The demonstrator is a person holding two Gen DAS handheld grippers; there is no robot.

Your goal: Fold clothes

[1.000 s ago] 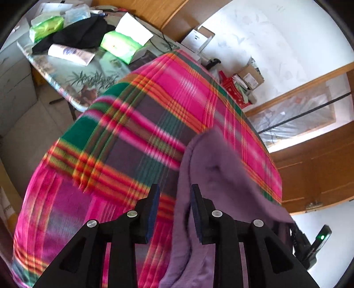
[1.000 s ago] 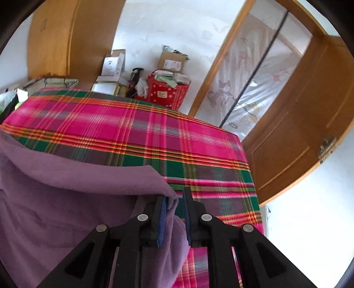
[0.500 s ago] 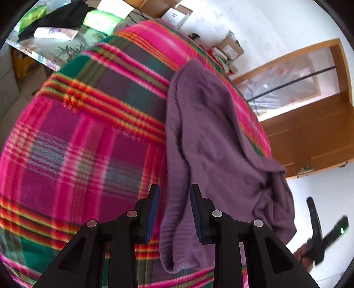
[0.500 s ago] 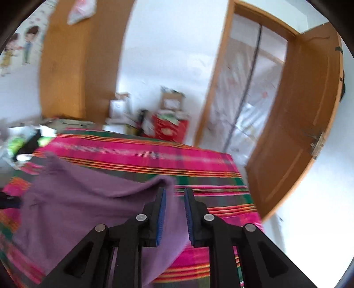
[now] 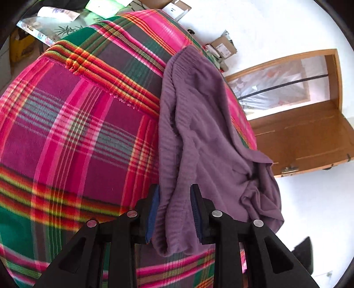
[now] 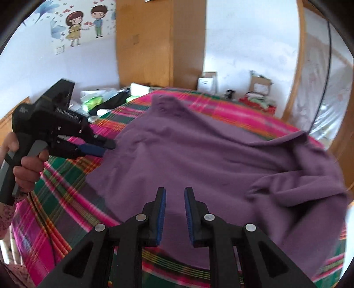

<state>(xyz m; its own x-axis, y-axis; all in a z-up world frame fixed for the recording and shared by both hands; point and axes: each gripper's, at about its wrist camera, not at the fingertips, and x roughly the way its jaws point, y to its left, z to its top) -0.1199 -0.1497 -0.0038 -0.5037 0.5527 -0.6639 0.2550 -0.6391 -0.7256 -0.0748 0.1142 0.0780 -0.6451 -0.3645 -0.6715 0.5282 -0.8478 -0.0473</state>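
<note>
Beyond the far edge of the plaid blanket (image 6: 66,199) you have a cluttered side table (image 5: 50,33) with a white tube (image 5: 58,13), a green packet (image 6: 91,102) and a black cloth (image 6: 116,100). Cardboard boxes (image 6: 261,85) and a red bag (image 6: 257,104) sit on the floor by the wall. A wooden wardrobe (image 6: 159,42) stands behind, a cartoon sticker (image 6: 85,22) on the wall to its left, a wooden door (image 5: 309,141) at your right.

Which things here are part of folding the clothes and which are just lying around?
Part of the job: purple sweater, plaid blanket under it, left gripper, right gripper.
Lying about: cardboard boxes, green packets, red bag.
</note>
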